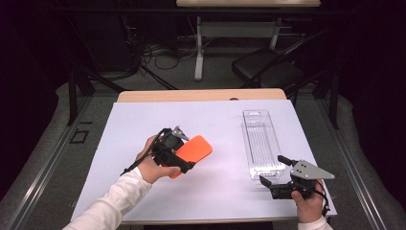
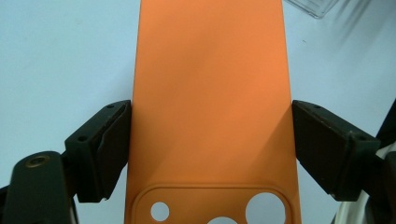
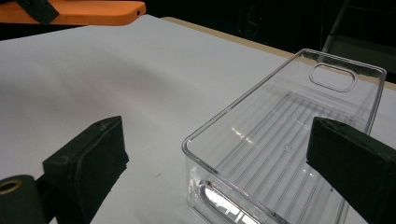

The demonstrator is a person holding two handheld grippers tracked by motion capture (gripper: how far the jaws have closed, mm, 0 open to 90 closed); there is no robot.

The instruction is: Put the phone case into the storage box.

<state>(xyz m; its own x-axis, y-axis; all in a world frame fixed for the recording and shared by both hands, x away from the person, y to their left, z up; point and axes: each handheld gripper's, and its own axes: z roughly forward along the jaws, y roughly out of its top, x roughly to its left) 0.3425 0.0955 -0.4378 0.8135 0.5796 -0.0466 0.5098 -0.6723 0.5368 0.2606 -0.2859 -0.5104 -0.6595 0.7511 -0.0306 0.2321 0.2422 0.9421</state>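
Observation:
An orange phone case (image 1: pixel 195 148) with camera cut-outs is held just above the white sheet, left of the middle. My left gripper (image 1: pixel 184 150) is shut on it, a jaw pressed on each long edge (image 2: pixel 211 135); the case (image 2: pixel 210 84) runs away from the camera. A clear plastic bin (image 1: pixel 262 175) lies lengthwise at the right, with nothing inside. My right gripper (image 1: pixel 273 169) stands open at the bin's near end, and nothing sits between its jaws (image 3: pixel 233 154). In the right gripper view the case (image 3: pixel 84 11) hangs at the top left, and the bin's rim (image 3: pixel 243 100) is close ahead.
A white sheet (image 1: pixel 143 120) covers most of the wooden table (image 1: pixel 201 95). Beyond the far edge are a black chair (image 1: pixel 268 67), desk legs and cables on the floor. Bare sheet lies between the case and the bin.

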